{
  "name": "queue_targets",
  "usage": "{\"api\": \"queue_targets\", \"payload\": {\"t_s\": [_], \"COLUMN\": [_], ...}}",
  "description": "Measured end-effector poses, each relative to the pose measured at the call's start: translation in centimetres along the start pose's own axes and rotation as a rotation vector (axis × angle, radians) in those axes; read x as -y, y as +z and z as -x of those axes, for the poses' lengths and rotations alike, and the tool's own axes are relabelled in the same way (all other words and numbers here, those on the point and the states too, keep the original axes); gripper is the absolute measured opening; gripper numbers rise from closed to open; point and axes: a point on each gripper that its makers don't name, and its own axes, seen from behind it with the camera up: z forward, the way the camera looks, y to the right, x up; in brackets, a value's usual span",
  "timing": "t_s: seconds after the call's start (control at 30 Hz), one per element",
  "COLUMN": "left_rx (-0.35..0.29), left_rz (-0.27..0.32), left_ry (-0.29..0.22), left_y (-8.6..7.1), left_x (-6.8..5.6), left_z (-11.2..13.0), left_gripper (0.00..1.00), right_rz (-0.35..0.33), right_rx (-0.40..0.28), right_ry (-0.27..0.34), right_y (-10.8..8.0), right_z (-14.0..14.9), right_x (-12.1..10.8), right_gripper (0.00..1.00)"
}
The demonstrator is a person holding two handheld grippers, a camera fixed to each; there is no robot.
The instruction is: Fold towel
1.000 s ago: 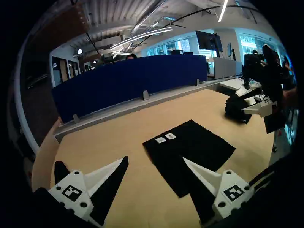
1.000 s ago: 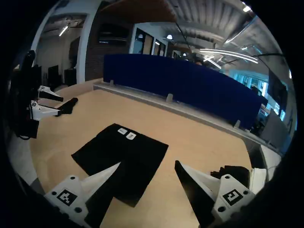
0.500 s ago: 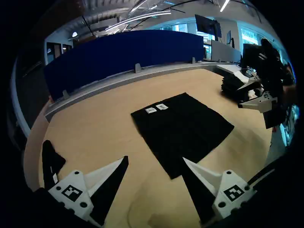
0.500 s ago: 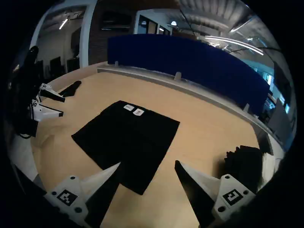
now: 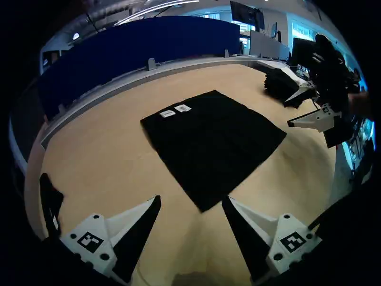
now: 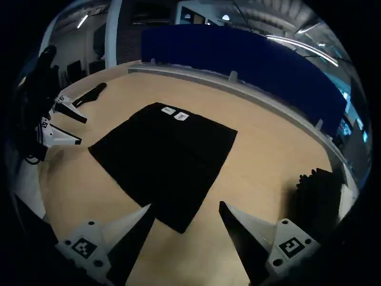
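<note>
wooden table, flat black towel

We find the room evenly lit: strip lights glow toward one o'clock in the right gripper view, windows toward two o'clock in the left gripper view. The desk holds a soft shadow under the left hand-held gripper at six o'clock. The black towel shows hardly any texture. Fisheye curvature bends the blue partition; rims darken and blur.
</note>
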Motion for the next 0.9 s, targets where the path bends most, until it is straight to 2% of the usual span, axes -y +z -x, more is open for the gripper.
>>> {"api": "queue_targets", "payload": {"t_s": [0.47,0.67,0.9], "left_rx": [0.062,0.099,0.129], "left_rz": [0.052,0.074,0.077], "left_ry": [0.007,0.014,0.038], "left_y": [1.9,2.9,3.3], "left_x": [-1.2,-1.9,-2.3], "left_z": [1.5,2.2,3.0], "left_gripper": [0.95,0.93,0.79], "right_rz": [-0.021,-0.026,-0.051], "right_rx": [0.061,0.088,0.107], "right_ry": [-0.005,-0.008,0.012], "right_y": [1.3,1.7,1.9], "right_z": [2.9,4.0,4.9], "right_x": [0.4,0.8,1.4], "right_gripper": [0.95,0.83,0.68]}}
